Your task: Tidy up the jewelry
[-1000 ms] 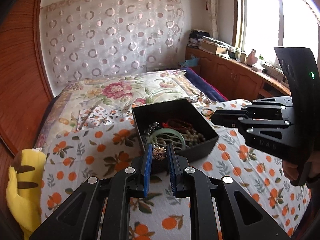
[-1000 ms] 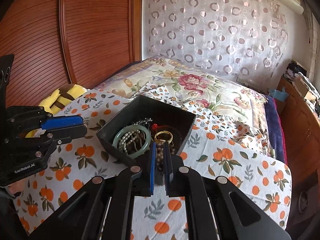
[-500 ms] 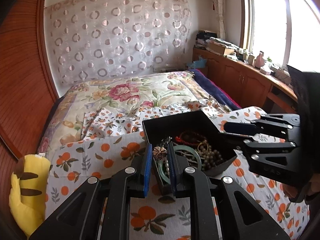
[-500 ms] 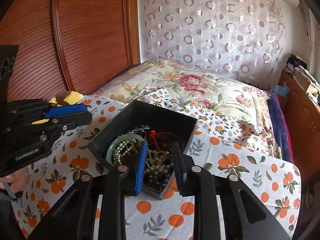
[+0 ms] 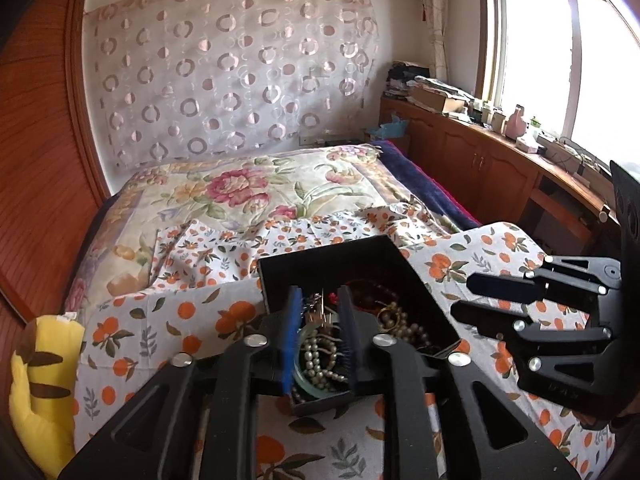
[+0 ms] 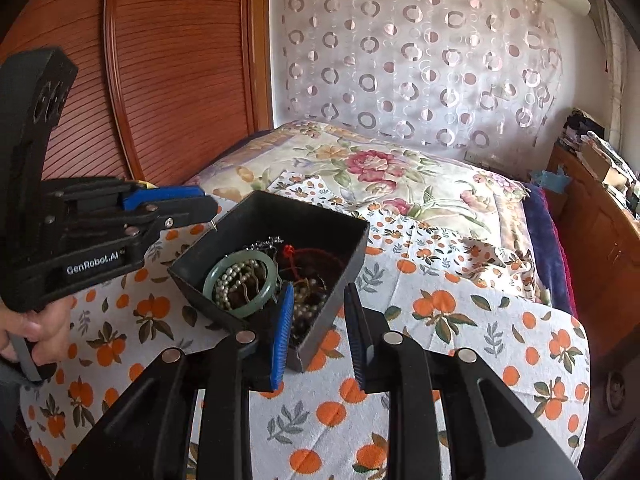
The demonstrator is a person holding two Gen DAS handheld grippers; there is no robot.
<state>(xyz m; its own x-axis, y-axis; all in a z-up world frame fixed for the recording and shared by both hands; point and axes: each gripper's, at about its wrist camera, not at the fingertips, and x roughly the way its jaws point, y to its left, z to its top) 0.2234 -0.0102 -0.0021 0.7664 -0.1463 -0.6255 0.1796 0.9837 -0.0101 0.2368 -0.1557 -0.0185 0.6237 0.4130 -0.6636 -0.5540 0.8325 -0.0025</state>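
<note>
A black open box (image 5: 340, 258) (image 6: 260, 210) sits on the orange-print bedspread and holds a green bangle (image 6: 240, 280), pearl strands (image 5: 320, 356), a gold ring (image 5: 388, 314) and a red cord. My left gripper (image 5: 319, 300) is open and empty over the box's near left part. My right gripper (image 6: 317, 294) is open and empty, its fingers straddling the box's near right corner. In the left wrist view the right gripper (image 5: 472, 294) shows open, right of the box. In the right wrist view the left gripper (image 6: 200, 204) shows at the box's left rim.
The orange-print bedspread (image 6: 460, 312) covers the near bed, with a floral quilt (image 5: 240, 188) behind. A yellow striped plush (image 5: 44, 364) lies at the left edge. A wooden cabinet with clutter (image 5: 480, 152) runs along the right, below the window.
Both grippers have opened. The flower-shaped piece has left the left gripper and the gold ring has left the right gripper. Both grippers have moved in over the box.
</note>
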